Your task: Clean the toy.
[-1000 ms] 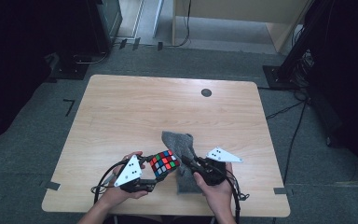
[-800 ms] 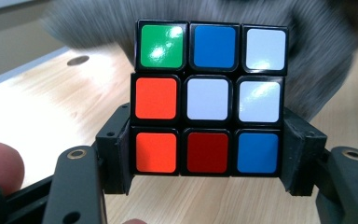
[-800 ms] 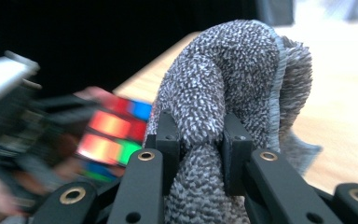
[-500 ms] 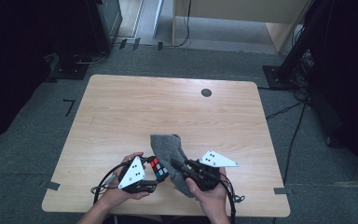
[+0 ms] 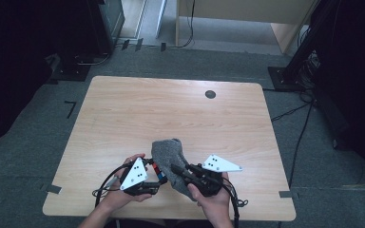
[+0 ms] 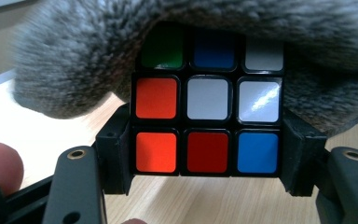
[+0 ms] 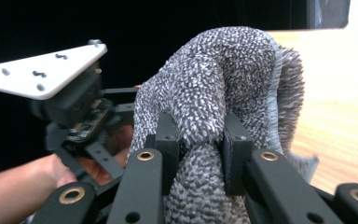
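The left tongs [image 6: 207, 158] are clamped on the puzzle cube [image 6: 207, 114], 1 jaw pressing each side of its bottom row. The cube face toward the left gripper view reads 3 rows of 3 tiles: green, blue, white; orange, white, white; orange, red, blue. The grey cloth [image 6: 242, 23] drapes over the top of the cube and hangs behind it, covering part of the top row.

The right tongs [image 7: 200, 140] are clamped on a bunched fold of the same cloth [image 7: 223, 74], which rises above the jaws and folds over toward the left tongs [image 7: 98, 126].

In the high view, the left tongs [image 5: 156, 176] and right tongs [image 5: 177, 170] sit close together above the near edge of the worktop [image 5: 171, 114], with the cloth [image 5: 168, 152] between and beyond them and the cube [image 5: 156, 171] just beside the cloth.
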{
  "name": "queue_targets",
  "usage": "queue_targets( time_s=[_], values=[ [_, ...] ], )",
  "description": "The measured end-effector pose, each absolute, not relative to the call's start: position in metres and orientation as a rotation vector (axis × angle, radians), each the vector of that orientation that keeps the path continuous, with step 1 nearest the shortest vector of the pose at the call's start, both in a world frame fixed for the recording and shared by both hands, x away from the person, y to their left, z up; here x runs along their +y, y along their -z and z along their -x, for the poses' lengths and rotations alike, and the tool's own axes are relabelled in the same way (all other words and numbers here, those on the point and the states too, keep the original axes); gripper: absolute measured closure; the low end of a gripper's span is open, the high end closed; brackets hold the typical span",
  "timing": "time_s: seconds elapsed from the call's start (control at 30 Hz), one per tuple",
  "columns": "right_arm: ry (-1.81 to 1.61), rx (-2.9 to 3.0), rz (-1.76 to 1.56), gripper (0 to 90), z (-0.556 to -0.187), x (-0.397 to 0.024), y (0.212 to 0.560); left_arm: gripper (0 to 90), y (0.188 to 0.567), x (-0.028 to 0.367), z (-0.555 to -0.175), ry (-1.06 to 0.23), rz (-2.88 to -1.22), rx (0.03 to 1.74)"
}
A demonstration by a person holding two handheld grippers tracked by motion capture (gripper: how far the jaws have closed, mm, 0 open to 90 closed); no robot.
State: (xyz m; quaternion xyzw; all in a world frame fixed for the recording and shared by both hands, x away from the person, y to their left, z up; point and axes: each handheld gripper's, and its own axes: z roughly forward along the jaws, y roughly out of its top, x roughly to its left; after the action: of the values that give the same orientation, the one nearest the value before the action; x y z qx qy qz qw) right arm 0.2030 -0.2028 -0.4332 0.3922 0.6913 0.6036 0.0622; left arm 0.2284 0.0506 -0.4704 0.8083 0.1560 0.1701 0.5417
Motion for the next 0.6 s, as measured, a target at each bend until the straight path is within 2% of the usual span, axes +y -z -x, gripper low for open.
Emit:
queue_targets(
  time_s=[0.1, 0.23, 0.37, 0.47, 0.6],
  values=[
    [-1.639, 2.068, -1.243, 74.4, -0.209, -0.214, 0.439, 34.0, 0.469, 0.054, -0.231, -0.383, -1.892, 0.376],
    [-1.759, 2.008, -1.26, 74.3, -0.207, -0.224, 0.432, 34.0, 0.473, 0.052, -0.232, -0.413, -1.925, 0.37],
    [-1.868, 2.078, -1.136, 74.2, -0.2, -0.207, 0.422, 34.0, 0.472, 0.049, -0.23, -0.399, -1.914, 0.362],
    [-1.889, 2.097, -1.145, 74.2, -0.202, -0.202, 0.429, 34.0, 0.467, 0.05, -0.228, -0.391, -1.909, 0.361],
    [-1.787, 2.072, -1.196, 74.3, -0.209, -0.214, 0.437, 34.0, 0.467, 0.058, -0.234, -0.31, -1.852, 0.388]
  ],
)
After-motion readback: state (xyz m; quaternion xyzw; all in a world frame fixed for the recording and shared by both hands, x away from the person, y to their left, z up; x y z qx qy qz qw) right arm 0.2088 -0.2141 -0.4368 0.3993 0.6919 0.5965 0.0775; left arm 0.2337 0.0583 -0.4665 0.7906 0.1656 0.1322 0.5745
